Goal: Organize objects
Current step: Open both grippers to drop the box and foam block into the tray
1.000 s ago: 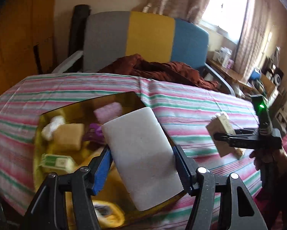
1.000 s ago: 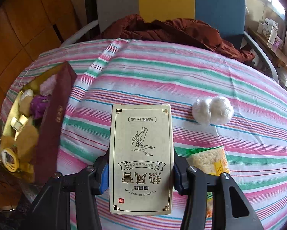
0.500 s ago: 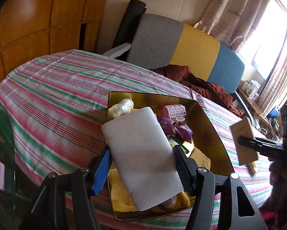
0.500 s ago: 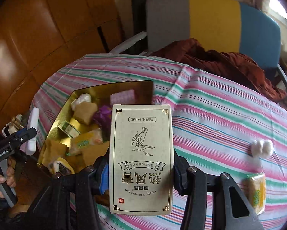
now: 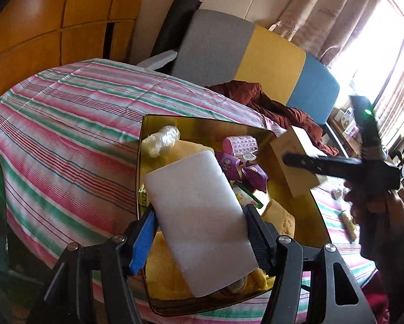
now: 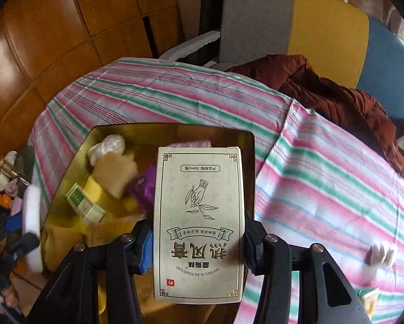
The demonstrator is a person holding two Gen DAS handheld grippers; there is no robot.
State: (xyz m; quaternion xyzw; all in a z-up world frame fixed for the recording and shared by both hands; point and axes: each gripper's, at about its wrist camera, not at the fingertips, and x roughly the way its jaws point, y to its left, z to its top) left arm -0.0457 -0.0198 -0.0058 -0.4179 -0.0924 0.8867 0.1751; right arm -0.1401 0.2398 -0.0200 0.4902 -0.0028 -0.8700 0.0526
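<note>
Both loads now hang over the gold tray (image 5: 319, 216): your left gripper (image 5: 202, 239) pinches a light foam block (image 5: 199, 216), your right gripper (image 6: 198, 243) a stiff ointment carton (image 6: 198, 216) by its side edges.

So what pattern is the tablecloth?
The tablecloth has pink, green and white stripes with thin blue lines; the right wrist view shows it best.

Two black two-finger grippers, left gripper (image 5: 199, 232) and right gripper (image 6: 198, 243): angular plastic arms, silver screws at the pivots, blue pad at nine o'clock, ribbed black pad at three. Green light (image 5: 367, 112) on one housing.
</note>
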